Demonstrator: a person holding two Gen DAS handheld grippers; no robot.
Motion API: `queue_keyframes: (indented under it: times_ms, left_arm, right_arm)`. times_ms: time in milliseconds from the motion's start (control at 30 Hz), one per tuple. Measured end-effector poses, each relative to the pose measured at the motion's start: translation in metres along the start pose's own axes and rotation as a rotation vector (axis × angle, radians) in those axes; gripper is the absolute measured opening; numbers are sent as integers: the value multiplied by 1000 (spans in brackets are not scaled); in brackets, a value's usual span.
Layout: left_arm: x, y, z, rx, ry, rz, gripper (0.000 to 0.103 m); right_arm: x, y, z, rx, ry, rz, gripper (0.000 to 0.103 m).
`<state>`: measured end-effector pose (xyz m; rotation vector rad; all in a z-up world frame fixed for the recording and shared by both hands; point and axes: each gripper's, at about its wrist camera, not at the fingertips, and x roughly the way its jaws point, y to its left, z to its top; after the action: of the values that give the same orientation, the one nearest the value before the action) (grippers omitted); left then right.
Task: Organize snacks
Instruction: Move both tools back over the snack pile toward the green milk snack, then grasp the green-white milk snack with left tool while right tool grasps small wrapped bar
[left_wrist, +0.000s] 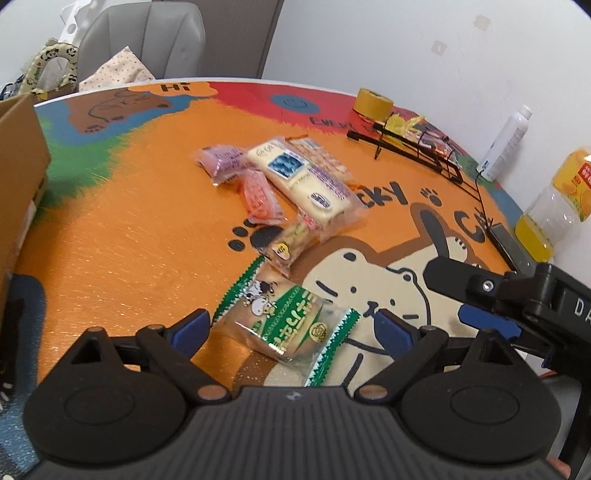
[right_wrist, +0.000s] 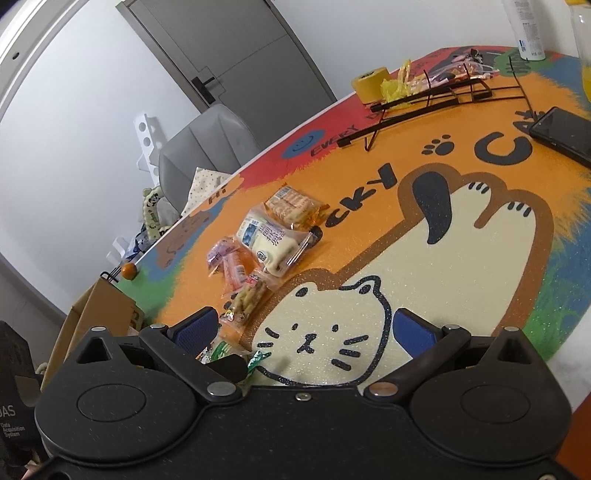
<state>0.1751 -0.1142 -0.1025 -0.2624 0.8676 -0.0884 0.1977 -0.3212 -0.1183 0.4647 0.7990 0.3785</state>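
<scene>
1. A green-and-white snack packet is seen lying flat on the printed table mat, directly between the spread blue pads of the left gripper, untouched by either pad.
2. Its long axis is judged to run diagonally, from upper left to lower right, so a closing pinch would meet its sides at an angle.
3. The left gripper is plainly the nearer; the right gripper is held open above the cat drawing, with only the packet's green edge glimpsed by its left pad.
4. Beyond, a loose pile of snacks is shown near the mat's middle, a long white bar lying on top.
5. Farther off, a black wire rack, already holding a few wrappers, is set beside a roll of yellow tape.
6. A cardboard box, a grey chair and a grey door are visible around the table.
</scene>
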Motion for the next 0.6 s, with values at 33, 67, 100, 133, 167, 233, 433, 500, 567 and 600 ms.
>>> queue_keyframes:
  times_ms: [33, 67, 100, 133, 167, 233, 433, 500, 567, 600]
  left_arm:
    - [2, -1, 0, 5, -1, 4, 95]
    - [3, -1, 0, 10, 0, 5, 95]
    - [5, -1, 1, 17, 3, 7, 95]
    - [8, -1, 1, 28, 7, 18, 95]
    - [10, -1, 2, 38, 9, 39, 95]
    - [12, 1, 2, 44, 7, 64, 95]
    - [14, 2, 2, 60, -3, 43, 95]
    - [16, -1, 2, 81, -5, 44, 95]
    - [17, -5, 1, 106, -7, 34, 95]
    - [17, -7, 0, 126, -7, 34, 95]
  right_arm:
    - [1, 1, -1, -2, 4, 2, 103]
    - [2, 1, -1, -2, 9, 8, 103]
    - [4, 1, -1, 1, 13, 16, 103]
    - [5, 2, -1, 1, 17, 22, 103]
    - [5, 2, -1, -2, 18, 25, 103]
    - [5, 4, 0, -7, 17, 23, 103]
    - [13, 4, -2, -4, 34, 22, 103]
    - [14, 4, -3, -4, 38, 18, 103]
    - [15, 3, -2, 0, 37, 16, 103]
    - [15, 3, -2, 3, 37, 14, 103]
